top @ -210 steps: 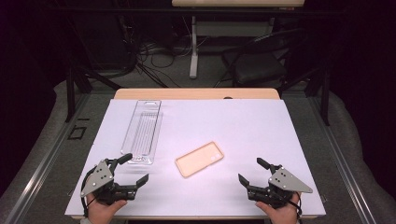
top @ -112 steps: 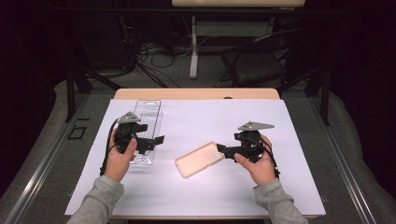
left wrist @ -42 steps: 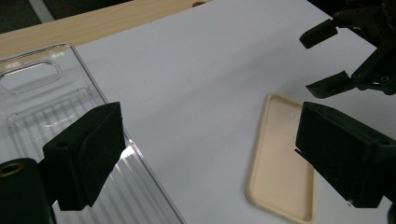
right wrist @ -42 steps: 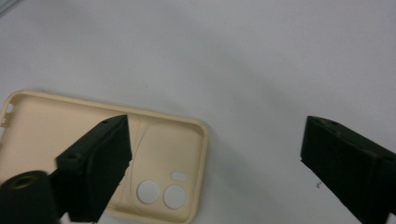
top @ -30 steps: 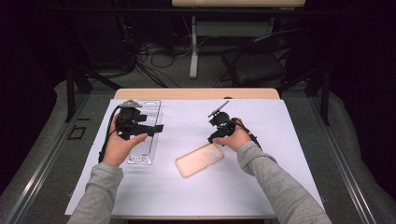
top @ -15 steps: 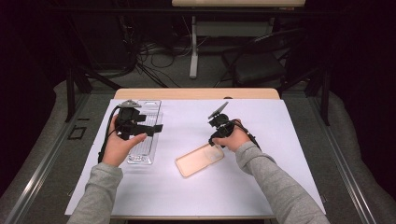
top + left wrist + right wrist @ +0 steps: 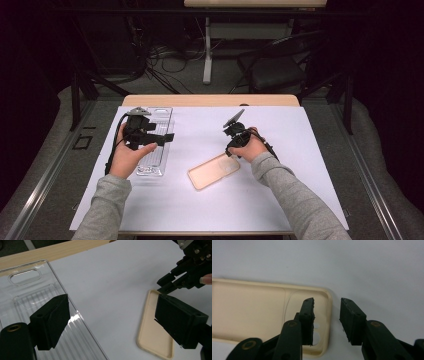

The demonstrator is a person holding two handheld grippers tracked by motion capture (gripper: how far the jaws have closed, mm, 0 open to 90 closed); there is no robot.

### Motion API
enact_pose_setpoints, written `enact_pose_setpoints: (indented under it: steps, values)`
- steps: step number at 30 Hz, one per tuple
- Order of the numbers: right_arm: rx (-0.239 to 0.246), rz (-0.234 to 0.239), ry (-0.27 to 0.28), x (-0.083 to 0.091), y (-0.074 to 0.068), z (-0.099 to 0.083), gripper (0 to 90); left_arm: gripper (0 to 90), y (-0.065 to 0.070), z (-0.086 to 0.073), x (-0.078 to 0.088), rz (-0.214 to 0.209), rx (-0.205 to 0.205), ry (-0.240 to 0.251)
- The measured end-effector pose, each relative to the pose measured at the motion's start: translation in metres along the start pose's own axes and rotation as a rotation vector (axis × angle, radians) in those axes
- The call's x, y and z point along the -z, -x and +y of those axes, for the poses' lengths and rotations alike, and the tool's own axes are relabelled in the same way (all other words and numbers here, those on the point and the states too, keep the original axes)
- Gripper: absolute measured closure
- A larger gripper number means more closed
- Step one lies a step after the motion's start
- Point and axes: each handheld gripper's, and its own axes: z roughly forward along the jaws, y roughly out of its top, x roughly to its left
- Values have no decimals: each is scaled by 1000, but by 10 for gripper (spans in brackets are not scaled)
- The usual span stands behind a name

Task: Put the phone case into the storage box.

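Observation:
A beige phone case (image 7: 212, 171) lies open side up on the white mat, near the middle. My right gripper (image 7: 231, 150) points down at its far end. In the right gripper view the jaws (image 7: 327, 305) straddle the case's (image 7: 249, 310) end wall, one inside and one outside. They have just been closing, and a gap still shows on both sides of the wall. My left gripper (image 7: 167, 137) hangs open over a clear plastic tray (image 7: 152, 165) at the left. In the left gripper view its wide jaws (image 7: 112, 312) frame the tray (image 7: 25, 280), the case (image 7: 155, 340) and the right gripper (image 7: 166, 285).
The white mat (image 7: 280, 125) covers most of the wooden table (image 7: 210, 100), whose far edge shows as a bare strip. Beyond the table are dark floor, cables and a chair base (image 7: 270, 70).
Both hands have come up from the front edge, the left to the tray and the right to the case. Over the last second the right jaws narrowed around the case's end wall.

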Motion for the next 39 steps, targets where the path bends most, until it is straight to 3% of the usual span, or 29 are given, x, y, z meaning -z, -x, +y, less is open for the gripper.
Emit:
enact_pose_setpoints:
  steps: [4, 10, 11, 13, 14, 16, 18, 24, 26, 29, 30, 38, 39]
  values:
    - [-57, 15, -39, -2, 1, -1, 656, 126, 0, 0, 0, 1, 4, 3]
    - [-27, 12, -30, -7, 2, -4, 644, 126, -1, -1, 0, 0, 7, 3]
    - [-43, 3, -65, -5, 0, -3, 638, 126, -1, -1, 0, 1, 6, 3]
    - [-27, 0, -16, -10, 0, -5, 639, 126, -2, -1, 0, 1, 8, 3]
    - [-25, -11, -60, -8, -1, -3, 643, 126, -2, -1, 0, 1, 8, 4]
    - [-21, 6, -72, -9, 0, -3, 656, 126, -2, -1, 0, 1, 11, 5]
    - [-49, 14, -98, -10, 0, -4, 673, 126, -2, -1, 0, 1, 12, 5]
    - [-55, 2, -98, -12, -1, -3, 705, 126, -3, -2, 0, 0, 14, 1]
    - [-35, 1, -91, -13, 0, -3, 716, 126, -3, -2, 0, 0, 11, 0]
    - [-35, -9, -122, -12, -1, -2, 751, 126, -4, -2, 0, 2, 12, 0]
    - [-44, -4, -98, -14, -1, -3, 762, 126, -4, -2, 0, 2, 13, 0]
    - [-39, -16, -148, -13, 1, -4, 802, 126, -4, -2, 0, 2, 14, -1]
    - [-51, -8, -115, -16, 1, -5, 807, 126, -4, -2, 0, 3, 13, 0]
